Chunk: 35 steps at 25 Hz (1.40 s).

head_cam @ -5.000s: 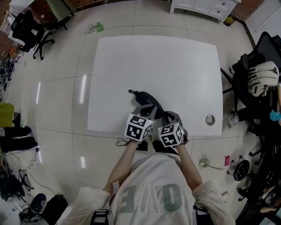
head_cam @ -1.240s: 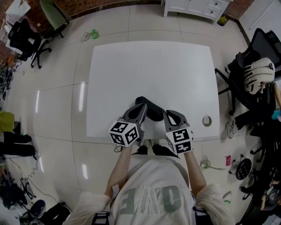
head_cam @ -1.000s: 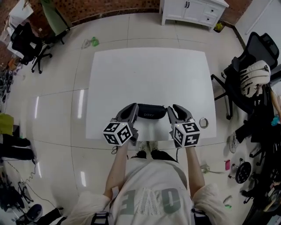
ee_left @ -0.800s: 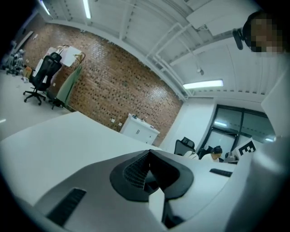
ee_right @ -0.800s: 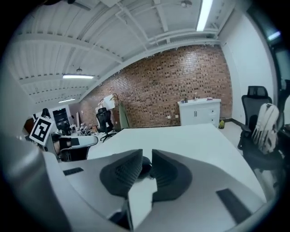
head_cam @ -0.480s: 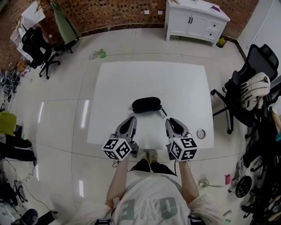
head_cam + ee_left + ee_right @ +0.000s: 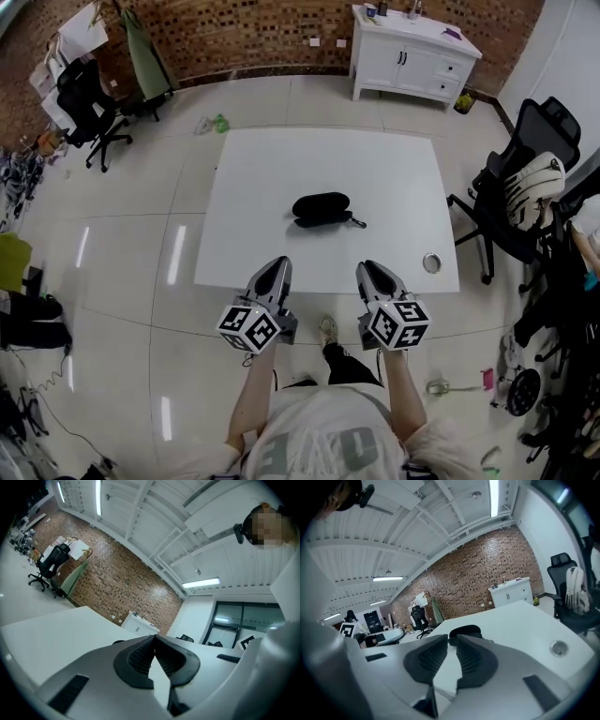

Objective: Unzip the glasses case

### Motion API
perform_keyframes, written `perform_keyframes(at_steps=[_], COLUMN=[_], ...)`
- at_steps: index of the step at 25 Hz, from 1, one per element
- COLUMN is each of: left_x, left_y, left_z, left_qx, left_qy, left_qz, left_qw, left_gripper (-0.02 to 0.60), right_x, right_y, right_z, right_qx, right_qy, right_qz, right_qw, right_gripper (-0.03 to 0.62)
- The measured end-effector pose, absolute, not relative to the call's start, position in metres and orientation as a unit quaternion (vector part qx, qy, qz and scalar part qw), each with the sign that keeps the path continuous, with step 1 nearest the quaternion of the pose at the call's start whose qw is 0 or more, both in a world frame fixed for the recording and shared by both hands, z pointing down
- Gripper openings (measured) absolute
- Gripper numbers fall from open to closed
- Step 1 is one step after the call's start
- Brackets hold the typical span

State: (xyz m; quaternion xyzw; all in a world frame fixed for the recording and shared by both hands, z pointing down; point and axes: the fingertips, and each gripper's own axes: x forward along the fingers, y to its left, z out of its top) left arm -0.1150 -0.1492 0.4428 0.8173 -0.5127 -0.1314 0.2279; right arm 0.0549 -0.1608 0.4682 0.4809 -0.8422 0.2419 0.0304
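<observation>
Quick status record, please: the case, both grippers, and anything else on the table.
glasses case: black, lying mid-table, touched by neither gripper
zip: pull tab sticks out at the case's right end; cannot tell whether the zip is open or closed
left gripper: at the table's near edge, jaw tips together, nothing held
right gripper: at the near edge, jaws slightly apart, nothing between them
other: small round metal object near the table's front right corner

Grey left tongs and right tongs, black-and-white marker cubes, pale lettered T-shirt
</observation>
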Motion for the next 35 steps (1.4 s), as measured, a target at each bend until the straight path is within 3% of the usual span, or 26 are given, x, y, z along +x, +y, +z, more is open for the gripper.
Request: perform_keyframes(at_steps=[16,28,29,35], left_x=[-0.162,-0.076,-0.073,-0.056], left_y=[0.182,0.543,0.565,0.64], left_z=[0.412,0.388,0.384,0.358], left_qx=[0.803,0.813,0.814,0.823], left_qy=[-0.529,-0.509,-0.509,-0.515], left_qz=[-0.167,-0.198,-0.193,-0.18], left_qw=[0.217,0.203,0.202,0.156], left_gripper=[0.003,0.003,0.003,0.003], right_x=[0.05,0.125,0.128,0.138], right_y=[0.182,0.541,0.564,0.644], right_z=[0.436,0.433,0.428,0.392], right_qx=[0.503,0.52,0.522,0.527], right_qy=[-0.832,-0.821,-0.821,-0.824], right_qz=[0.235,0.232,0.23,0.203], right_qw=[-0.008,-0.034,-0.035,-0.053], right_gripper=[0.06,0.052,0.006,0.002])
